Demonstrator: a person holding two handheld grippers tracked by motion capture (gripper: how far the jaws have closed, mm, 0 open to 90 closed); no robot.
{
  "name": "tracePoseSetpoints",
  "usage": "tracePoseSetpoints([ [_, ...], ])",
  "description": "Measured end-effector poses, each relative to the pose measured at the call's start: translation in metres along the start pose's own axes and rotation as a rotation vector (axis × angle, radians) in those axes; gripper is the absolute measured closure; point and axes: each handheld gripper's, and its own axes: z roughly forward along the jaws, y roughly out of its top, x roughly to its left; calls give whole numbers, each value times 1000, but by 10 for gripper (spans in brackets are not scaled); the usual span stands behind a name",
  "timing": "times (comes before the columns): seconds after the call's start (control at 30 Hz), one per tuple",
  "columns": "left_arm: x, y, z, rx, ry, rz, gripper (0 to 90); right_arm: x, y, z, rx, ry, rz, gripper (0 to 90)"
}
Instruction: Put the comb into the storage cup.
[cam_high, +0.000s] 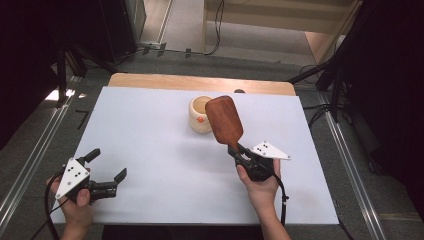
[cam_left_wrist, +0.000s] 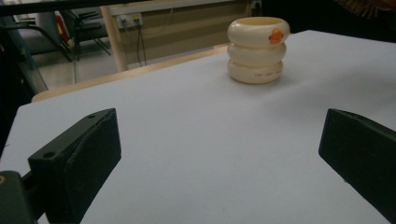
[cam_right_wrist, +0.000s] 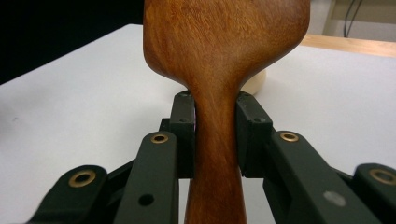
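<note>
Right gripper (cam_high: 238, 150) clamped on narrow handle of wooden brush (cam_high: 223, 120); reddish-brown, smooth grain, broad rounded paddle head raised above white table (cam_high: 150, 130), tip overlapping rim of cream ribbed cup (cam_high: 199, 116) with orange spot. Left gripper (cam_high: 107, 165) near front left corner, jaws wide apart, nothing between.

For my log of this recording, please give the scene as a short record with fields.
surface: white table
held thing: wooden brush, handle clamped between the jaws, head up
right gripper: shut on the handle
left gripper: open, holding nothing
container: cream ribbed cup, upright, behind the brush head
</note>
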Motion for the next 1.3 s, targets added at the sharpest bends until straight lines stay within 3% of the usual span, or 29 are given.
tracePoseSetpoints([
  [0.3, -22, 23, 20, -24, -95, -3, 0, 7, 1, -4, -44, 49, -25, 705],
  [0.4, -27, 30, 27, -33, -149, -22, 0, 8, 1, -5, -52, 59, -34, 705],
  [0.63, -38, 41, 40, -44, -175, -21, 0, 10, 0, -7, -65, 61, -39, 705],
  [0.77, -43, 47, 47, -41, -204, -25, 0, 12, 0, -8, -74, 68, -40, 705],
  [0.8, -44, 50, 52, -40, -241, -46, 0, 12, 0, -8, -77, 73, -46, 705],
  [1.13, -58, 62, 70, -44, -301, -39, 0, 21, 0, -6, -82, 103, -72, 705],
  [1.3, -65, 70, 79, -57, -331, -55, 0, 24, 0, -6, -95, 113, -84, 705],
])
